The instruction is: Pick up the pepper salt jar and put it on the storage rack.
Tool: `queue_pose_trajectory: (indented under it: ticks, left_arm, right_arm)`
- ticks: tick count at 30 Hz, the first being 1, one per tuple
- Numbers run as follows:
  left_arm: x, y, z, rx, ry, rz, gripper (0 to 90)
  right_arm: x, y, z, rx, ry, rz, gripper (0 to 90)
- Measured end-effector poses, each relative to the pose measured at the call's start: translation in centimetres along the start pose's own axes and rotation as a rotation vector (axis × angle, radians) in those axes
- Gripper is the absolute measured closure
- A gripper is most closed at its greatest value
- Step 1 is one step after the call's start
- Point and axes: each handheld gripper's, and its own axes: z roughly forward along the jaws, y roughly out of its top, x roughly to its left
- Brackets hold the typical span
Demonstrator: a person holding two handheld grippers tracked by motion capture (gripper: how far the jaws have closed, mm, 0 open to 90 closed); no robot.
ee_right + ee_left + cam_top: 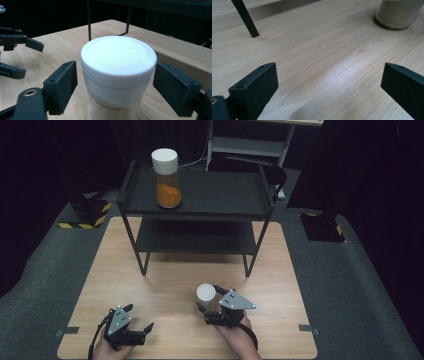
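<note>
A small clear jar with a white lid [206, 292] stands on the wooden table [165, 285], pale powder inside it. My right gripper [210, 299] has a jaw on each side of the lid. In the right gripper view the jar [118, 57] sits between the jaws of my right gripper [115, 82]; a narrow gap shows at the left pad, and the right pad is at the lid's edge. My left gripper [139, 317] rests open near the table's front left, with nothing between its jaws. From my left gripper [329, 80] the jar's base [398, 13] is seen at the upper right.
A black two-level shelf [220, 195] stands at the back of the table, with a taller white-capped jar of orange powder [167, 182] on its top left. One shelf leg [245, 18] is ahead of the left gripper. Dark grey floor surrounds the table.
</note>
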Motion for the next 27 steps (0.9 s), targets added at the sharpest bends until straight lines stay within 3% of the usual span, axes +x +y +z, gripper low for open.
queue_pose_trajectory:
  ticks: [14,27]
  left_arm:
    - [0.1,0.0,-0.1,0.002,-0.004,-0.002,1.7]
    - [0.1,0.0,-0.1,0.003,-0.010,-0.001,1.7]
  right_arm:
    - [0.1,-1.2,-0.1,-0.047,-0.006,0.005,33.0]
    - [0.2,-2.3,-0.2,-0.090,-0.009,0.008,33.5]
